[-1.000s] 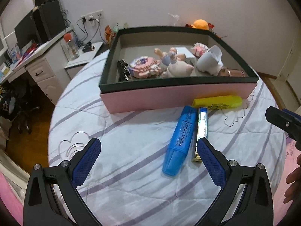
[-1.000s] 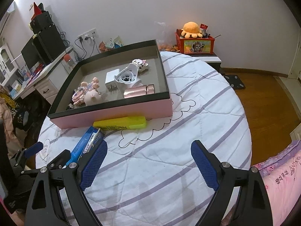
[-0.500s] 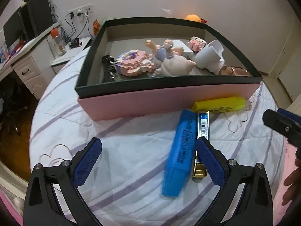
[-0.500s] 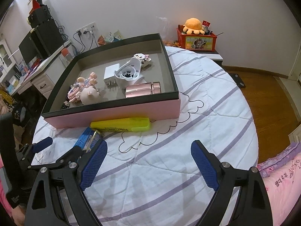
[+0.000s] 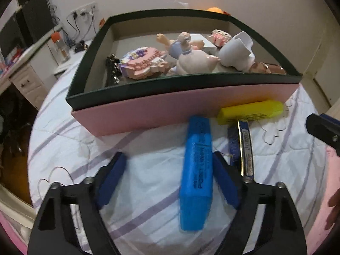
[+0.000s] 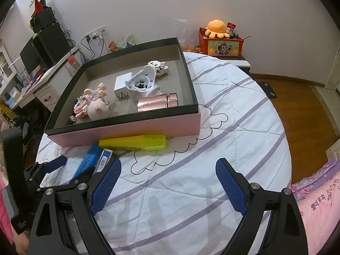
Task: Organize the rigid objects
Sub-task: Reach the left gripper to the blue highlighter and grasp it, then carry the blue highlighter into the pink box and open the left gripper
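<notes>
While the left hand-held gripper (image 5: 170, 177) hangs low over the quilted bed (image 6: 212, 170) with jaws wide, the blue marker (image 5: 197, 170) lies between its fingers, nearer the right pad; contact can't be told. A slim barcoded box (image 5: 245, 148) lies just beside the marker, outside the right finger. A yellow marker (image 5: 251, 111) lies along the pink front wall of the tray (image 5: 170, 106), touching or nearly so. The blue marker's far end almost meets that wall. Inside the tray: pink pig figure (image 6: 98, 108), white charger (image 6: 122, 84), white plastic piece (image 6: 141, 82), rose-gold case (image 6: 157, 104), toy-brick models. The right hand-held gripper (image 6: 167, 186) is wide too, holding nothing, over bare quilt. Red toy box (image 6: 221, 45) with an orange plush stands by the wall; a desk (image 6: 42, 85) is at left.
</notes>
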`<state>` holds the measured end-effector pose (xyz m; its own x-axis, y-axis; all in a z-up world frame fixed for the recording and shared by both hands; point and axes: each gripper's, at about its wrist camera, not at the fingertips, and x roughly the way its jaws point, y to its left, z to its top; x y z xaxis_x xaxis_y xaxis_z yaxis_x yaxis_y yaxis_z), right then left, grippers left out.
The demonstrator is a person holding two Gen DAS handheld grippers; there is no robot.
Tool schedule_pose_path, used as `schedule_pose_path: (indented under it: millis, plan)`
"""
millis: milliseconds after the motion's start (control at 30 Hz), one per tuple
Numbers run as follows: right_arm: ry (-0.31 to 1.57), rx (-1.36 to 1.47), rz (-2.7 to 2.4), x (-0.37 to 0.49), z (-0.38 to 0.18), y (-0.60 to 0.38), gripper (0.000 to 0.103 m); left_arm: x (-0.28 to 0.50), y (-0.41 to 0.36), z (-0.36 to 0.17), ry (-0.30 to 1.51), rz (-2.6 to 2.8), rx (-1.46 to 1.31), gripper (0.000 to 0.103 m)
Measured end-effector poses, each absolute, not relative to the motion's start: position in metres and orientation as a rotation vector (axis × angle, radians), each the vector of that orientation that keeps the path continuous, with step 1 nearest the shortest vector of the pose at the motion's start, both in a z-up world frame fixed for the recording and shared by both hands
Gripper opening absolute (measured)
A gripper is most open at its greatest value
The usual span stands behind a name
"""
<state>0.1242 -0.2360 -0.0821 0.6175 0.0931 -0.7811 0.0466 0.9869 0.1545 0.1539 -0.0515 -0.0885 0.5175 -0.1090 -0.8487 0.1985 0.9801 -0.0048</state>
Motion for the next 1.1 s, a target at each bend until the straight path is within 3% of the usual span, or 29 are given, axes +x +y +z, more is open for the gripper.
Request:
schedule_pose_path:
  millis: [67, 200, 567, 1100]
  plan:
    - [0.905, 0.168, 0.025, 0.124, -0.082, -0.237, 0.092, 0.151, -0.053, -0.087, 1.001, -0.195, 0.103, 0.063]
    - [0.901, 0.171, 0.024, 0.124, -0.081, -0.238, 0.092, 0.148, -0.051, -0.085, 0.999, -0.208, 0.084, 0.026]
    - [0.894, 0.170, 0.032, 0.123, -0.078, -0.236, 0.092, 0.135, -0.024, -0.071, 1.013, -0.248, -0.055, 0.026]
    - [0.870, 0.157, 0.051, 0.138, -0.068, -0.230, 0.092, 0.173, -0.021, -0.004, 0.837, -0.209, -0.046, 0.026]
